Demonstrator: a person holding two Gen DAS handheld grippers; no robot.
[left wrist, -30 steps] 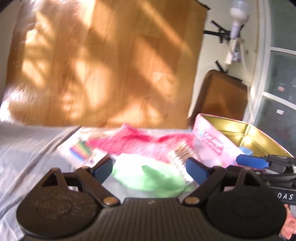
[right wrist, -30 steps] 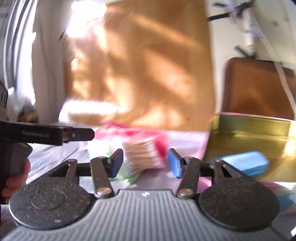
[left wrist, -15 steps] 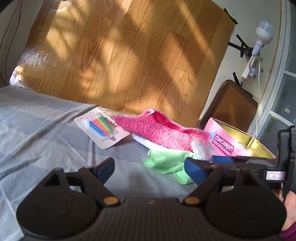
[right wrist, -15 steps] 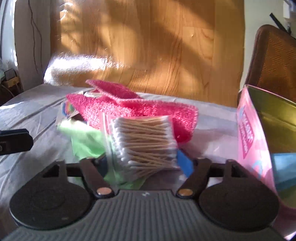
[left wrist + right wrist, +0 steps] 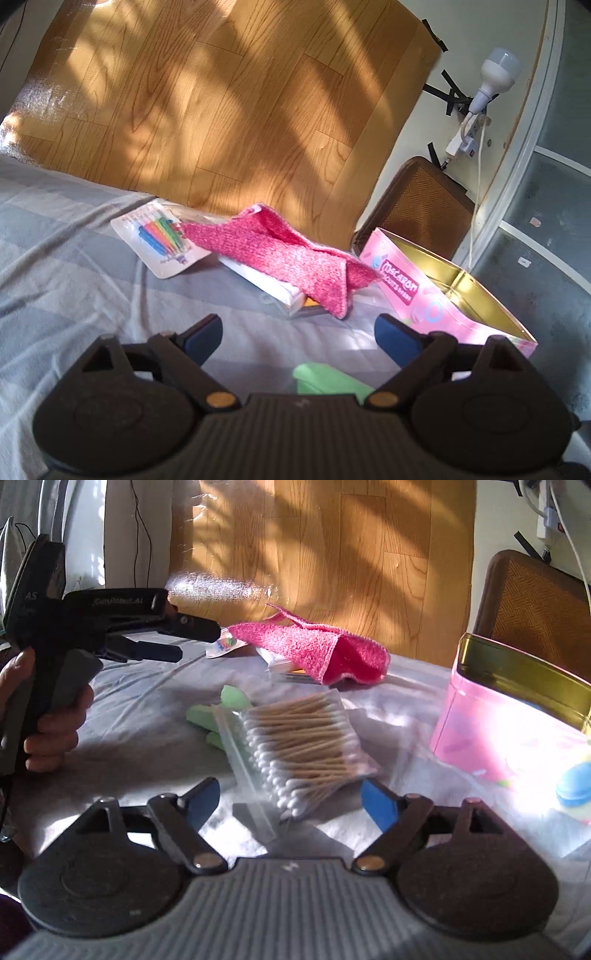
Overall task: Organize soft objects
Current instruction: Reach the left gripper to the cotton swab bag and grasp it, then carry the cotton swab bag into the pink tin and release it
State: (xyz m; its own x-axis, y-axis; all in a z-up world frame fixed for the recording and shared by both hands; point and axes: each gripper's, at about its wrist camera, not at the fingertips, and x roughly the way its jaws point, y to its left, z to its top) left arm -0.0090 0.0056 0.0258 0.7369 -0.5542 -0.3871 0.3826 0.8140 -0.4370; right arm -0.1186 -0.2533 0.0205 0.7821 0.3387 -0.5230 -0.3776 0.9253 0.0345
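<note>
My right gripper (image 5: 290, 801) is opening. A clear bag of cotton swabs (image 5: 299, 746) lies on the grey sheet with its near end between the tips, and the pads are off it. Behind the bag lie a green cloth (image 5: 207, 712) and a pink towel (image 5: 314, 646). My left gripper (image 5: 299, 336) is also opening, with nothing between its fingers. The green cloth (image 5: 325, 380) lies low under it, and the pink towel (image 5: 273, 254) is draped over a white box ahead. In the right wrist view the left gripper (image 5: 192, 642) hovers at the left.
An open pink biscuit tin (image 5: 424, 295) with a gold inside stands at the right, its rim (image 5: 517, 672) close to the swab bag. A card of coloured pens (image 5: 159, 236) lies left of the towel. A wood-pattern panel and a brown case stand behind. A hand (image 5: 55, 731) grips the left tool.
The right gripper held the swab bag half a second ago; now the bag lies on the sheet and the jaws stand wider and drawn back. The left gripper moved forward over the green cloth.
</note>
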